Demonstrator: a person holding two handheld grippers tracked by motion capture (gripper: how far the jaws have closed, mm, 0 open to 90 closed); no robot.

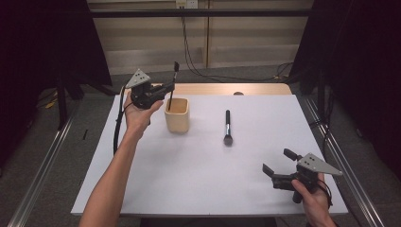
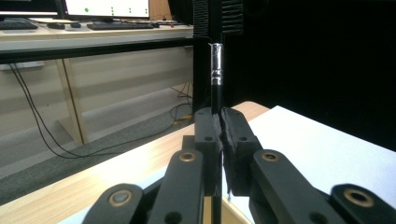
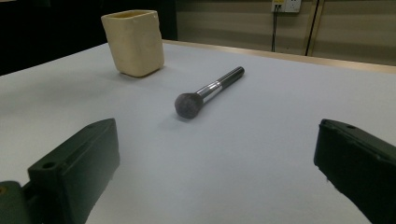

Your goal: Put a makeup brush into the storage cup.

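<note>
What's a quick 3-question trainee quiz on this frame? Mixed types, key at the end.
1. True or false: the makeup brush lying on the table touches the cup.
2. Multiple choice: the left hand-held gripper is A) open and empty, B) shut on a thin black brush held upright over the cup, C) resting flat on the table.
3. Fill in: the right hand-held gripper has its jaws ____.

Key: 1 false, it lies apart, to the cup's right in the high view; 2 B; 3 open, holding nothing.
</note>
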